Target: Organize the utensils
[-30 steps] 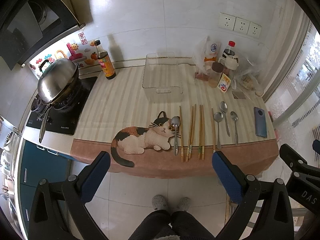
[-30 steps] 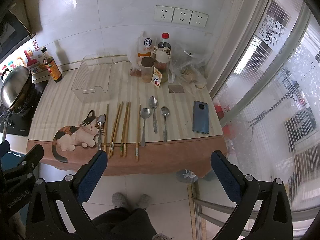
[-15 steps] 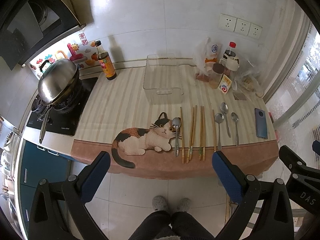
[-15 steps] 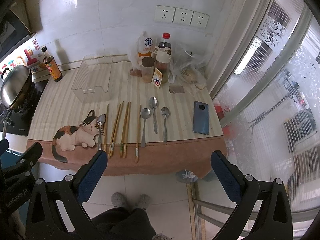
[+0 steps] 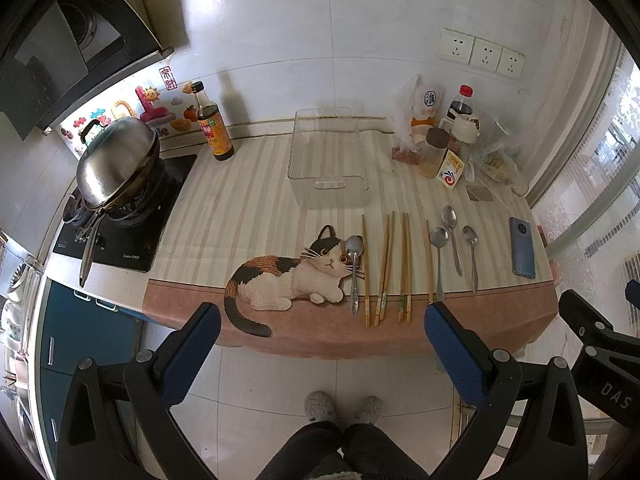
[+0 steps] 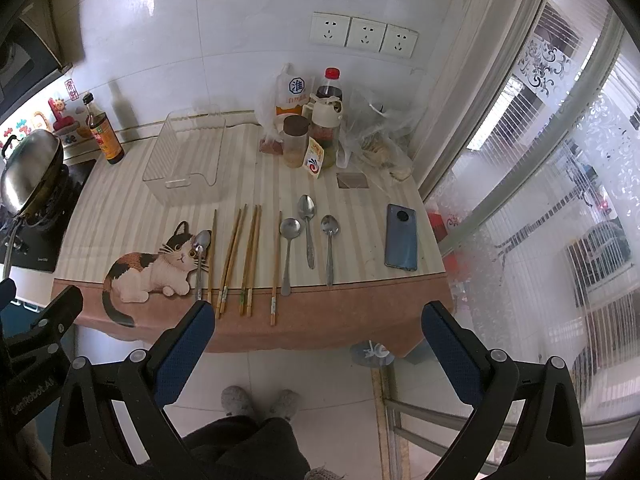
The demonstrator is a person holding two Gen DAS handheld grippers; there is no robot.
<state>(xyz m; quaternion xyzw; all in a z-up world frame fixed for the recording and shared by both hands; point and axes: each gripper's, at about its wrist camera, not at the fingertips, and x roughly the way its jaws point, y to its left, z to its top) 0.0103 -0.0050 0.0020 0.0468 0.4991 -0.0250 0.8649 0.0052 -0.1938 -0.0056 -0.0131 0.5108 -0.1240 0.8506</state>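
Note:
Several wooden chopsticks (image 5: 385, 264) (image 6: 234, 254) and several metal spoons (image 5: 452, 236) (image 6: 308, 228) lie in a row near the front edge of a striped table. One spoon (image 5: 353, 268) (image 6: 199, 258) lies apart at the left, by a printed cat. A clear empty plastic bin (image 5: 327, 160) (image 6: 186, 158) stands behind them. My left gripper (image 5: 322, 344) and right gripper (image 6: 316, 340) are both open and empty, held above the floor in front of the table.
A blue phone (image 5: 522, 246) (image 6: 402, 236) lies at the table's right. Bottles, a jar and bags (image 5: 444, 148) (image 6: 316, 136) stand at the back right. A soy sauce bottle (image 5: 212, 124) and a lidded wok on a stove (image 5: 116, 160) are at the left. The person's slippered feet (image 5: 344, 406) are below.
Both views have drifted slightly toward the table. Nothing on the table has moved and both grippers have stayed open.

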